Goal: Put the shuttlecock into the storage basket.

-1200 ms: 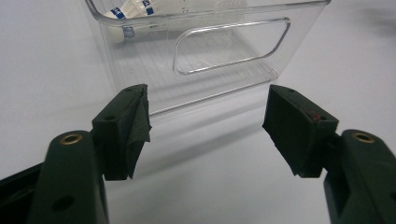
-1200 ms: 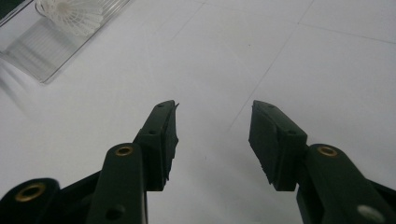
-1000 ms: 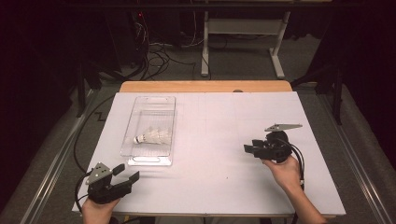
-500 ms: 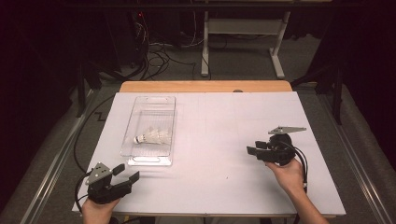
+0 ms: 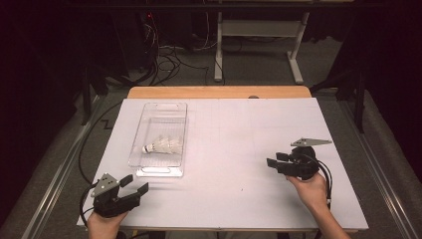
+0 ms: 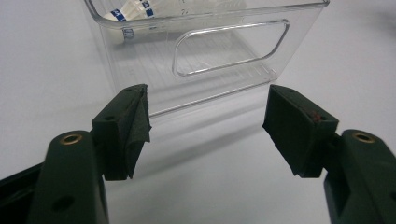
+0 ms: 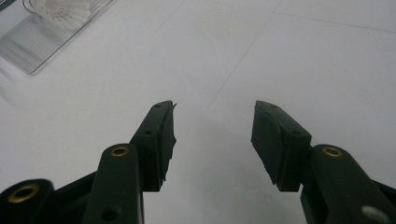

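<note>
Left gripper [image 5: 134,185] sits at the near left corner of the bench [image 5: 239,199], jaws spread wide with only bare bench surface between them. Its jaws point toward the far edge, at the near end wall of the clear bin [image 5: 158,172]. In the left gripper view [image 6: 205,126] that end wall with its cut-out handle stands just beyond the jaw tips, not touching them.

Right gripper [image 5: 273,162] is near the right edge, about mid-depth, held in the person's right hand [image 5: 311,191]. Jaws spread, nothing between them, pointing across the bench toward the left edge. In the right gripper view [image 7: 212,135] only white bench lies between the pads; the bin shows far off at the upper left of that view.

Shuttlecock [image 5: 163,146] lies on its side inside the clear bin, on the left half of the bench, roughly mid-depth. It is ahead of the left jaws, past the bin's near wall, and well apart from the right jaws, which aim roughly its way. Long axis runs about parallel to the near edge: cork tip [image 5: 145,149] points to the left edge, feather skirt opens toward the right edge. Tip sits close to the bin's left wall, skirt near the right wall. The bin's own long axis runs near to far.
</note>
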`<state>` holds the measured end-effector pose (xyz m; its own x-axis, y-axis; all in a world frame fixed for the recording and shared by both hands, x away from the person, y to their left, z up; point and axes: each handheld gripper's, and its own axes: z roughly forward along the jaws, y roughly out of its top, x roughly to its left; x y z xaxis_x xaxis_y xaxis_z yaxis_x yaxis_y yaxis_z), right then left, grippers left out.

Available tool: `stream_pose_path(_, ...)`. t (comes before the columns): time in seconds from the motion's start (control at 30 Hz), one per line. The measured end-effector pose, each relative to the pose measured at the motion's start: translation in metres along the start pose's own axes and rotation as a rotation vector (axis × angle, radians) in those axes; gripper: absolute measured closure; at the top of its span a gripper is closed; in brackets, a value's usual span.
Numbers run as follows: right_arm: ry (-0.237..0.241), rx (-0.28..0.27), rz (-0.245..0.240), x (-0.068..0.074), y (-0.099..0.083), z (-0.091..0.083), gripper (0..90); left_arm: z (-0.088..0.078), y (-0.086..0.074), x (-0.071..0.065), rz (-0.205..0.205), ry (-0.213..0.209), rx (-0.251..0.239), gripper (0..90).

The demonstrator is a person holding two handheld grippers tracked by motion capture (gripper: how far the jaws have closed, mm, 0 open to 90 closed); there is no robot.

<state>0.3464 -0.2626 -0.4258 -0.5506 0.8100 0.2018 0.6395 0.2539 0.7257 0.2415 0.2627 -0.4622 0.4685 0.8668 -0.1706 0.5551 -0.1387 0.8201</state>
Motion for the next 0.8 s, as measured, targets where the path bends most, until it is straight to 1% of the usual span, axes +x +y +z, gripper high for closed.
stream_pose_path(0.07, -0.003, -0.004, -0.005, 0.000, -0.002, -0.001, 49.7, 0.000, 0.000, 0.000, 0.000, 0.000, 0.000, 32.2)
stream_pose_path(0.23, -0.006, -0.003, 0.009, -0.002, -0.006, -0.002, 49.5, 0.000, 0.000, 0.000, 0.000, -0.001, -0.001, 32.3)
stream_pose_path(0.73, -0.012, -0.017, 0.028, -0.008, -0.019, -0.008, 48.3, 0.000, 0.000, 0.000, 0.001, 0.000, -0.001, 32.2)
stream_pose_path(0.8, -0.013, -0.021, 0.024, -0.009, -0.020, -0.008, 48.0, 0.000, 0.000, 0.000, 0.001, -0.001, -0.002, 32.2)
